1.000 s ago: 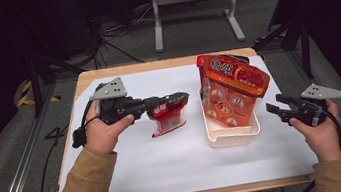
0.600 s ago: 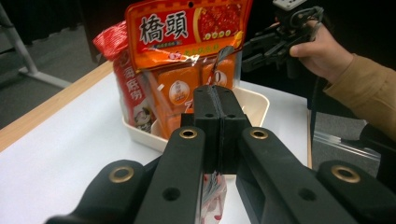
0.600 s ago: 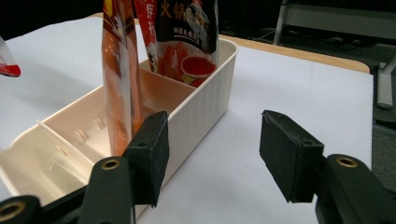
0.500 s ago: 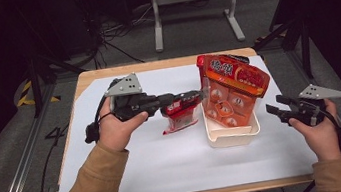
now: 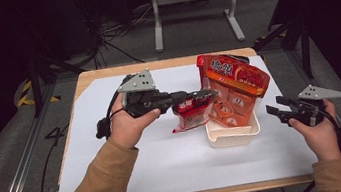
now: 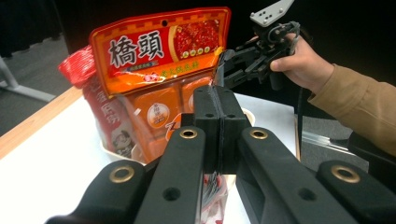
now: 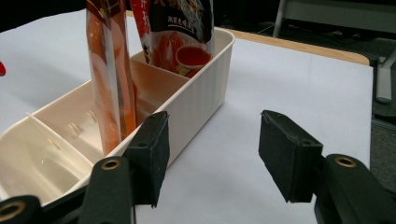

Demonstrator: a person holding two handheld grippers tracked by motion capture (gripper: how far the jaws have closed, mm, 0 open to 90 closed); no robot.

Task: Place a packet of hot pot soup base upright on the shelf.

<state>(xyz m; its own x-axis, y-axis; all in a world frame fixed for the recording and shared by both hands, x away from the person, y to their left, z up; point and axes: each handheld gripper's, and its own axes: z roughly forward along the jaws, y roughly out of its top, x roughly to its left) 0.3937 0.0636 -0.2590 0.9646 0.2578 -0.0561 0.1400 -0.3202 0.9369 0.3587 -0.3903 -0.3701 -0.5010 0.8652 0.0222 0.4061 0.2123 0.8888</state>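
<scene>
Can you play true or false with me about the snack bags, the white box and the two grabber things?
1. The left hand-held gripper is shut on a small red plastic pouch. True.
2. The tall orange plastic packet lies flat on the white table cover. False: it stands upright in the cream plastic divided bin.
3. The right hand-held gripper has its jaws open with nothing between them. True.
4. The cream plastic divided bin has no walls inside it. False: the right gripper view shows dividers splitting it into compartments.
5. The small red plastic pouch already sits inside the bin. False: it hangs from the left hand-held gripper just beside the bin.
</scene>
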